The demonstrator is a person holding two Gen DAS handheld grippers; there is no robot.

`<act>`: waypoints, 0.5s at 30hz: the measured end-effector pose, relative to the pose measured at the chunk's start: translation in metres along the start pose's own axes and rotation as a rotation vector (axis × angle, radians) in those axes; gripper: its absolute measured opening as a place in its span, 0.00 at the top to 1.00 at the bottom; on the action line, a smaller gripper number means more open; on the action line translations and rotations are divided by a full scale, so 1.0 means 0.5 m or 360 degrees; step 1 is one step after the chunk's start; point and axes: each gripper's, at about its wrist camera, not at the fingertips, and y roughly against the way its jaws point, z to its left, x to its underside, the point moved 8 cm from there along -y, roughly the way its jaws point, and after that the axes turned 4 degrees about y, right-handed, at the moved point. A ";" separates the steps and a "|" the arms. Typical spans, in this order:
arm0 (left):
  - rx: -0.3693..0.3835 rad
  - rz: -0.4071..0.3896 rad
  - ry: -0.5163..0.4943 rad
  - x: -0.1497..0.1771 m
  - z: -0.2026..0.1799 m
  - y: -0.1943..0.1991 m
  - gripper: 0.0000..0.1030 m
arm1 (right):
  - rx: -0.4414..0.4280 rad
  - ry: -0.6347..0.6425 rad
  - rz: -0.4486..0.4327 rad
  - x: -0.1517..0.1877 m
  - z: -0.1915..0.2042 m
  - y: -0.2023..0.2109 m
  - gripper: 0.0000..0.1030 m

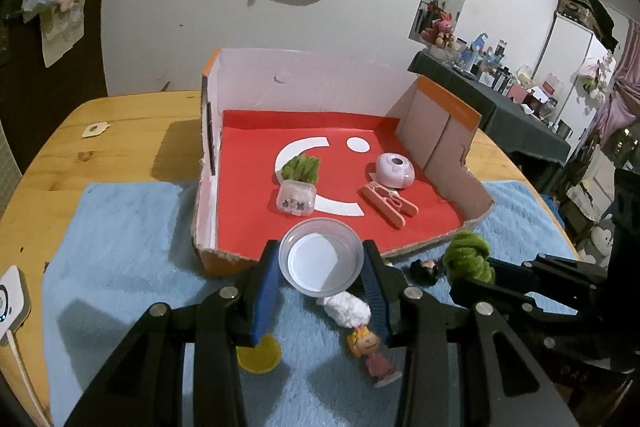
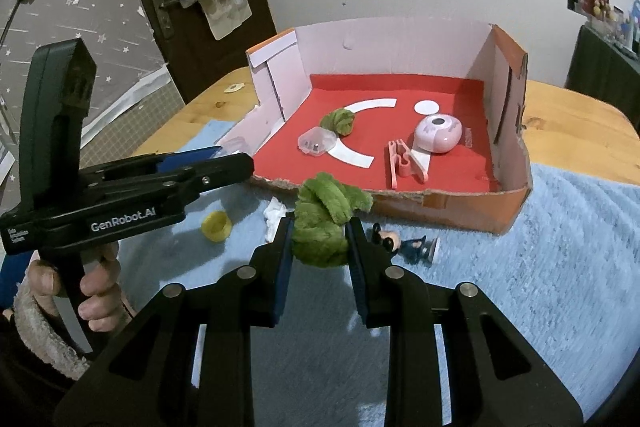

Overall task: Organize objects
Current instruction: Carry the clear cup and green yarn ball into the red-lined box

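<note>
My left gripper (image 1: 320,291) holds a clear plastic cup (image 1: 321,259) between its jaws, just at the near edge of the red-floored box (image 1: 448,131). My right gripper (image 2: 320,259) has its jaws clamped on a green fuzzy bundle (image 2: 324,223) above the blue towel (image 2: 540,267) on the bench (image 1: 132,131), just before the box.

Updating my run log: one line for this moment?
left gripper: shut on clear cup | right gripper: shut on green yarn | both near box front
</note>
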 end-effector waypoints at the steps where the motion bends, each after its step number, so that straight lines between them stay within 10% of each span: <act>1: 0.0002 0.0001 -0.0001 -0.003 -0.001 -0.002 0.59 | 0.0001 0.0001 -0.0001 -0.002 -0.001 -0.001 0.76; 15: 0.0014 0.0049 -0.0033 -0.030 -0.014 -0.041 0.59 | 0.0012 0.0006 0.0001 -0.034 -0.018 -0.014 0.76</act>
